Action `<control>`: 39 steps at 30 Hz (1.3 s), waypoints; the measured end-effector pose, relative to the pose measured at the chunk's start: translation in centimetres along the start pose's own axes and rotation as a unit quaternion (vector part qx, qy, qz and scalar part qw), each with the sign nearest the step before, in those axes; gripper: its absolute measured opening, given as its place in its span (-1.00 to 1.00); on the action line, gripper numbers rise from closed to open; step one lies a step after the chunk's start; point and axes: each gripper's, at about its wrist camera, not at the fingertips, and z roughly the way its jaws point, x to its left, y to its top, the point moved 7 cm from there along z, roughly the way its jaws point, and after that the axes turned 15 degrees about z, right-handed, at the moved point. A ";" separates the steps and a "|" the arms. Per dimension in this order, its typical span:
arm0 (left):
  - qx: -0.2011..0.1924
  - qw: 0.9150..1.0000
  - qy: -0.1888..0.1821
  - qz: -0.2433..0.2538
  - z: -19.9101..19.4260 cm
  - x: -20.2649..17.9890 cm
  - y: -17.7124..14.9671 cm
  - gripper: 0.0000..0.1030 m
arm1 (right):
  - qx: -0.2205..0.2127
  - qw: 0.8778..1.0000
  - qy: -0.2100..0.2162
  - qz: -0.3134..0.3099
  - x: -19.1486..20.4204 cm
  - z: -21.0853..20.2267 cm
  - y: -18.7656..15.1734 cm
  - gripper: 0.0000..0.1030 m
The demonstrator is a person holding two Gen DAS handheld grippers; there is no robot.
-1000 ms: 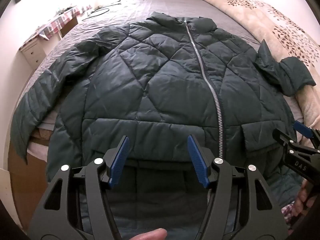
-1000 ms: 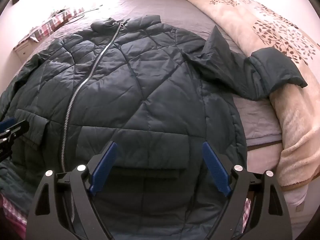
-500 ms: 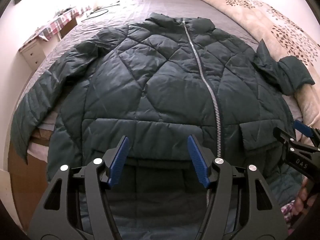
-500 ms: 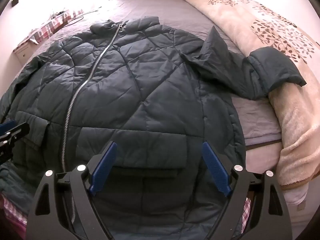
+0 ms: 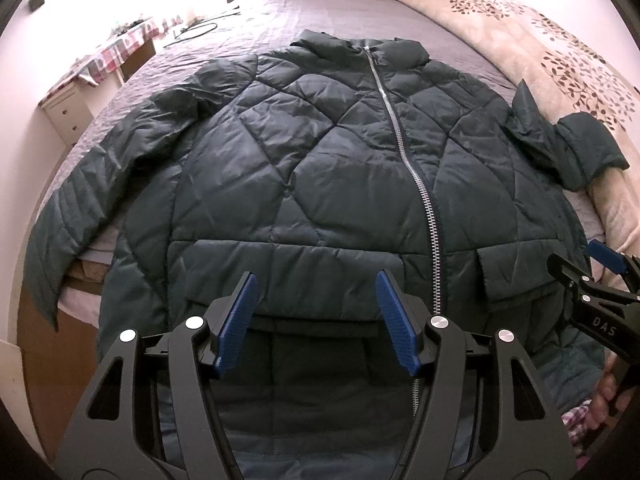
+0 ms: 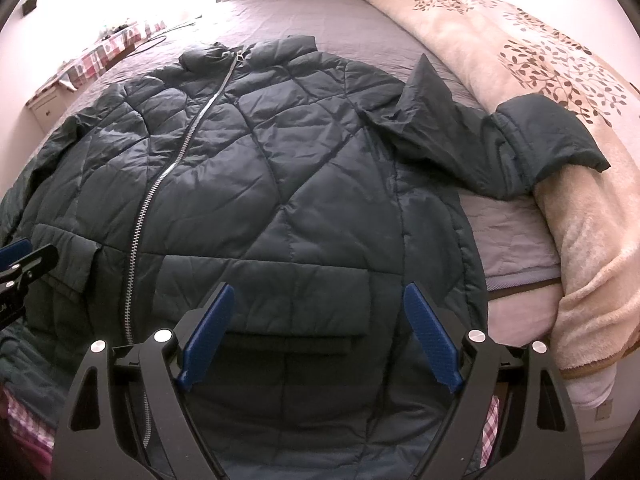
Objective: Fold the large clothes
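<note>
A dark green quilted puffer jacket lies face up and zipped on the bed, collar at the far end, hem hanging over the near edge. It also shows in the right wrist view. Its left sleeve droops over the bed's left side. Its right sleeve is bent, with the cuff resting on the blanket. My left gripper is open and empty above the left pocket area. My right gripper is open and empty above the right pocket flap, and it shows at the right edge of the left wrist view.
A cream blanket with a leaf print runs along the bed's right side. The grey quilted bedspread stretches beyond the collar. A white nightstand with a checked cloth stands at the left. A cable lies on the bed.
Both grippers have drifted slightly, so the jacket sits a little lower and more centred in the views. The jaws stay open. The jacket has not moved.
</note>
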 end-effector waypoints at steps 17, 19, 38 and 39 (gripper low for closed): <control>0.002 1.000 0.001 -0.001 -0.1 0.2 -0.2 0.23 | 0.002 1.000 0.003 0.007 -0.3 -0.1 0.1 0.63; 0.003 1.000 0.002 -0.002 -0.1 0.3 -0.2 0.24 | 0.003 1.000 0.003 0.009 -0.4 -0.1 0.1 0.63; 0.009 1.000 0.003 -0.003 0.4 0.1 -0.6 0.28 | 0.009 1.000 0.006 0.021 -0.9 0.5 -0.1 0.63; 0.009 1.000 0.003 -0.003 0.4 0.1 -0.6 0.28 | 0.009 1.000 0.006 0.020 -0.9 0.5 -0.1 0.63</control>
